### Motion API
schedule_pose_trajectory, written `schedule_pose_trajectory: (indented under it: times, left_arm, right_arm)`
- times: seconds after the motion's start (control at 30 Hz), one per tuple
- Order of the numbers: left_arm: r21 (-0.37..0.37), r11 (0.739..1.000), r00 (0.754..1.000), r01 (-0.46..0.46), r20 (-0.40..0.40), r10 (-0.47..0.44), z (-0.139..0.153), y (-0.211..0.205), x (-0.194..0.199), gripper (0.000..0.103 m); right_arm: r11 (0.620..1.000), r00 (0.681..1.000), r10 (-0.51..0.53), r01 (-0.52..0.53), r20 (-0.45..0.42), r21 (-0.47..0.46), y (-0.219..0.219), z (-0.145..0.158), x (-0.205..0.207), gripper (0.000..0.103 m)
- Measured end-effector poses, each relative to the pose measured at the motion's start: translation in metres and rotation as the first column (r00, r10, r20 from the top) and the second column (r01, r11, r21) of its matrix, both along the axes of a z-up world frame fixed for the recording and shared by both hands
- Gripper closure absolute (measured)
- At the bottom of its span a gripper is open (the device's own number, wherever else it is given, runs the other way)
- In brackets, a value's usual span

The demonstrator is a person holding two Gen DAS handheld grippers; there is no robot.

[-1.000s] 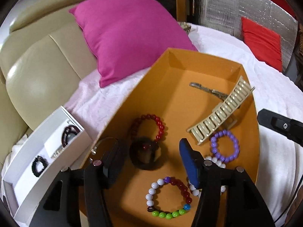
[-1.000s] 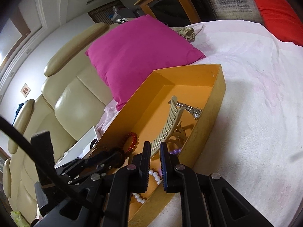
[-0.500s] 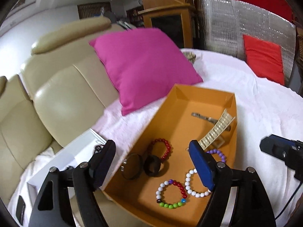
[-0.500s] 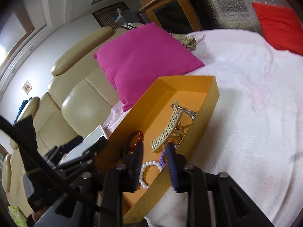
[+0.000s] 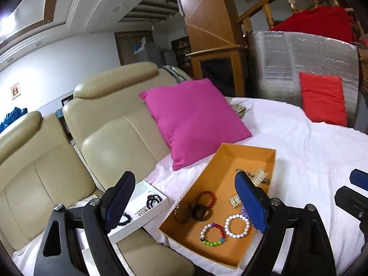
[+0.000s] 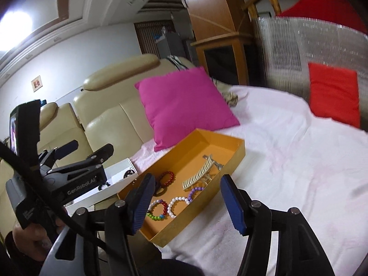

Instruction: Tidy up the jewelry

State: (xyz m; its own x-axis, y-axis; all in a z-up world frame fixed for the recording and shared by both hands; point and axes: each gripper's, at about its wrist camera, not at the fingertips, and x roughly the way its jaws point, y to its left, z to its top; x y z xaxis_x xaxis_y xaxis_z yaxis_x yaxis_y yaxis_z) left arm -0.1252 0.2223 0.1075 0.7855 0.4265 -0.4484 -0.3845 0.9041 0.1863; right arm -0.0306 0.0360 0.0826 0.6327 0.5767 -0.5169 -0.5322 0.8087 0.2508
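Note:
An orange tray [image 5: 253, 153] lies on the white blanket and holds a red bead bracelet [image 5: 207, 198], a white bead bracelet [image 5: 237, 225], a multicoloured bead bracelet [image 5: 212, 234], two dark rings [image 5: 192, 211] and a beige hair claw [image 6: 200, 177]. A white divided box [image 5: 142, 209] with small dark pieces stands left of the tray. My left gripper [image 5: 184, 204] is open and empty, high above the tray's near end. My right gripper [image 6: 187, 203] is open and empty above the tray [image 6: 220, 138].
A magenta cushion [image 5: 193, 119] leans on the beige sofa [image 5: 110, 138] behind the tray. A red cushion [image 5: 322, 99] leans on a silver panel at the far right. The white blanket [image 6: 299, 165] spreads to the right of the tray.
Both grippers have pulled up and back from the tray. The right gripper has gone from shut to wide open. The left gripper stays open.

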Motion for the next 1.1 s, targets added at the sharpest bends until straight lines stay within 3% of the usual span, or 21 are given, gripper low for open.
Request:
schedule_pose_trajectory:
  times: [0.27,0.43,1.1]
  left_arm:
    - [0.034,0.999,0.998,0.024,0.049,-0.025,0.038,-0.024,-0.050,0.014]
    - [0.039,0.999,0.996,0.026,0.086,-0.029,0.052,-0.031,-0.075,0.007]
    - [0.014,1.000,0.995,0.008,0.097,-0.010,0.054,-0.022,-0.089,0.007]
  right_arm:
    - [1.000,0.997,-0.025,0.026,0.072,-0.009,-0.013,0.037,-0.058,0.035]
    - [0.998,0.996,-0.057,0.058,0.074,-0.011,-0.020,0.048,-0.083,0.033]
    - [0.999,0.996,-0.035,0.036,0.087,-0.009,-0.012,0.055,-0.098,0.032]
